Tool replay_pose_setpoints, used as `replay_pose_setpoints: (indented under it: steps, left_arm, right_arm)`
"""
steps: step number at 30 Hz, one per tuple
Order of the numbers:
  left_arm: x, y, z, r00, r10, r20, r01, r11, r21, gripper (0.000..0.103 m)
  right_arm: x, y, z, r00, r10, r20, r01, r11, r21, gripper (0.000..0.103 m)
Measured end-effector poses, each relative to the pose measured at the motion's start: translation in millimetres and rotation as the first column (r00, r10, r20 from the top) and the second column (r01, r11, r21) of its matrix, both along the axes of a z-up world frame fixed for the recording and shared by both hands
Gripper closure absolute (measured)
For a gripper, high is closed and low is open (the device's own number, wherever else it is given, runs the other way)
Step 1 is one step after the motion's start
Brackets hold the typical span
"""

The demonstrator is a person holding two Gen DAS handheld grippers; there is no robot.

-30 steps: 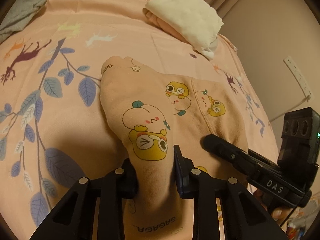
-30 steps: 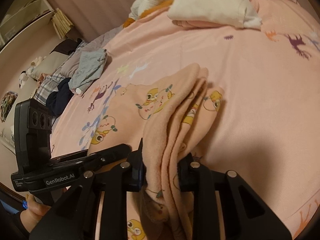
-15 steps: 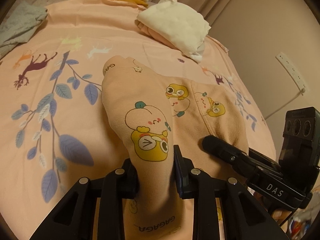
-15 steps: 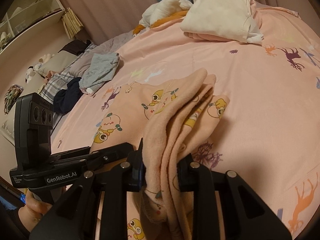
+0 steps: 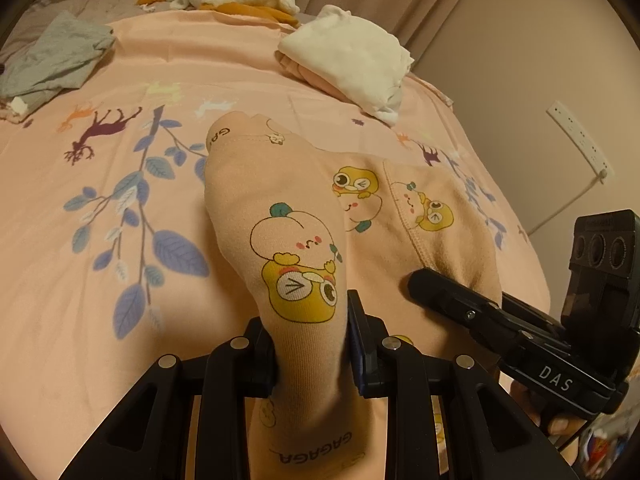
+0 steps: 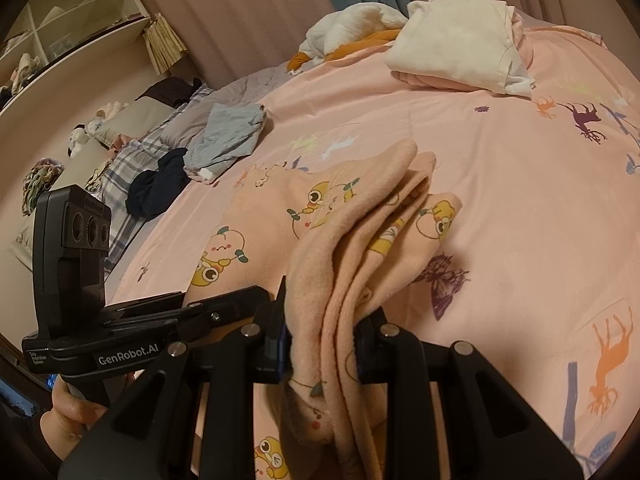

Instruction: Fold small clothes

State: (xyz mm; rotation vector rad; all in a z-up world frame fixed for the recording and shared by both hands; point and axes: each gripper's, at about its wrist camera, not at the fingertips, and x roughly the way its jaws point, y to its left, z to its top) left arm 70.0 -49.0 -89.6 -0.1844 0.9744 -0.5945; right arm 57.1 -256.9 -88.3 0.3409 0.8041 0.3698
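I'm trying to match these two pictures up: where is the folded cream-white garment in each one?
Left wrist view: the folded cream-white garment lies at the upper right, on the pink bedspread.
Right wrist view: the same garment sits at the top right.
Shared landmark: the grey garment.

peach cartoon-print garment [image 5: 304,216], pink deer-print bedspread [image 5: 120,208]

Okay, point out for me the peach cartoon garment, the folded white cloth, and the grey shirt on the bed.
peach cartoon garment [image 5: 296,240]: left wrist view, on the printed character in the raised fold.
folded white cloth [image 6: 456,50]: right wrist view, on its top face.
grey shirt [image 6: 226,140]: right wrist view, on its middle.
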Motion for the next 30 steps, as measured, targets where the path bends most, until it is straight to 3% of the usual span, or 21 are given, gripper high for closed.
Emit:
replay_pose_setpoints:
  steps: [30]
  left_arm:
    - [-53, 56, 24, 0.994, 0.095, 0.050, -0.095, 0.995, -0.019, 0.077]
  right_arm:
    - [-40, 51, 32, 0.990, 0.123, 0.068, -0.122, 0.992, -0.031, 0.079]
